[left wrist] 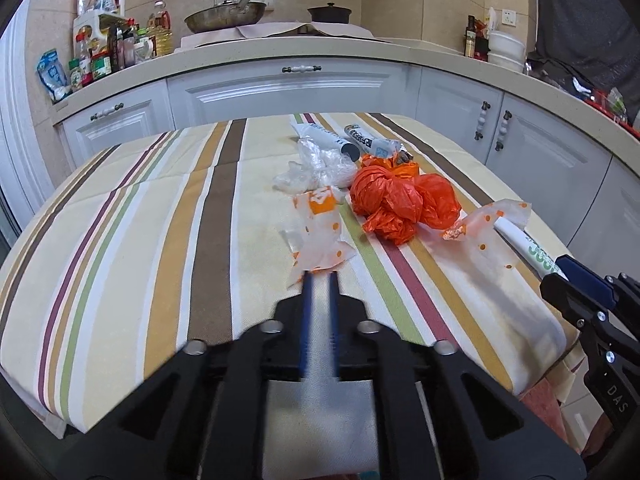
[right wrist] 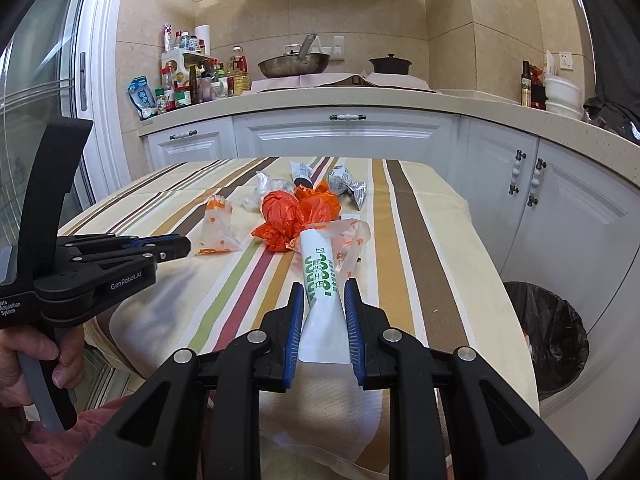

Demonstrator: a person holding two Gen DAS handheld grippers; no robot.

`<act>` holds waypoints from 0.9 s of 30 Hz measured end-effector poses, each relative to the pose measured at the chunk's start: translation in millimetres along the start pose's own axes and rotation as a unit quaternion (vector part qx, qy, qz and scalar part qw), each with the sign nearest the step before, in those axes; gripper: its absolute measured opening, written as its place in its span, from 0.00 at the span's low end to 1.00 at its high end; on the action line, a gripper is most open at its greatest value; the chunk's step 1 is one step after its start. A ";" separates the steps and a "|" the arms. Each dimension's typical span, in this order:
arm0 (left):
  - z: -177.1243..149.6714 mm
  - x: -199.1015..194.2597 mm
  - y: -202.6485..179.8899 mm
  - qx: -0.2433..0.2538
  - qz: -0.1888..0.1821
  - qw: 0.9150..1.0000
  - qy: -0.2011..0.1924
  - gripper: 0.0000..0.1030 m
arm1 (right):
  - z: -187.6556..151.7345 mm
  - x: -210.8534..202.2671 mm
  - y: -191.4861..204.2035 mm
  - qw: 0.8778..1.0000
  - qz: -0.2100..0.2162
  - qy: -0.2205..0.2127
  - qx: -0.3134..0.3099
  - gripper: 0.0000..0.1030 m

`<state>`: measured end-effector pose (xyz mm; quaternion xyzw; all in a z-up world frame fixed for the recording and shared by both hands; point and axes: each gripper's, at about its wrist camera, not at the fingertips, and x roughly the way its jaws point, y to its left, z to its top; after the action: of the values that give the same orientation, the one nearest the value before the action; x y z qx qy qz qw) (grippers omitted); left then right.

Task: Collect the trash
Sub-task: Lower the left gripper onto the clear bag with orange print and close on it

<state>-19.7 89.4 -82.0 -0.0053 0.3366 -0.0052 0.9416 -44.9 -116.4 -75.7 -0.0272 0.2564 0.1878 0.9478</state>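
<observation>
- Kitchen cabinets wrap round a desk (right wrist: 420, 216) under a striped cloth, and every scrap I can see lies on it, so I judge the collecting barely begun.
- Beside the desk stands a bin (right wrist: 548, 336) with a black liner; I cannot make out what is in it, if anything.
- Left to clear: the white tube (right wrist: 320, 280) with green print, two dotted wrappers (left wrist: 316, 236), an orange bag (left wrist: 400, 200) knotted into a bundle, some clear plastic (left wrist: 316, 168), and another tube (left wrist: 328, 140) and a foil pack (left wrist: 372, 142) at the far end.
- The tube lies flat on the near right part of the desk, its long axis running away from me, flat sealed end towards my right gripper (right wrist: 323, 292), far end tucked under a dotted wrapper (right wrist: 348, 240).
- Right fingers are spread, one either side of the tube's printed middle, not yet pinching it as far as I can see.
- My left gripper (left wrist: 320, 280) reaches towards the near dotted wrapper; its fingers are blurred, with a narrow gap between them, and the tips sit at the wrapper's near edge. I cannot tell whether they grip it.
- Next, I'd close the right fingers on the tube and carry it to the bin.
</observation>
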 end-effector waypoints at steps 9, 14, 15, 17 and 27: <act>4.1 -4.2 2.6 -0.014 -0.001 1.000 -0.005 0.48 | 5.9 -5.0 -2.3 1.000 0.017 -0.007 0.006 0.21; 1.7 -2.0 0.8 -0.012 -0.003 1.000 0.004 0.49 | 1.2 7.2 -0.8 1.000 0.023 0.021 0.003 0.21; 1.5 -1.7 0.2 -0.011 -0.002 1.000 0.005 0.50 | 0.8 6.7 -0.4 1.000 0.023 0.021 0.002 0.21; 2.4 -1.9 -0.4 -0.010 0.001 1.000 0.002 0.53 | 1.4 3.8 0.2 1.000 0.022 0.015 0.001 0.21; 9.0 3.6 -3.2 -0.014 0.003 1.000 -0.001 0.59 | 10.7 -10.1 -16.9 1.000 -0.017 -0.013 0.007 0.21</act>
<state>-11.2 86.2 -77.3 -0.0173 0.3361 0.0021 0.9417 -41.6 -133.9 -62.2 -0.0227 0.2452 0.1701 0.9542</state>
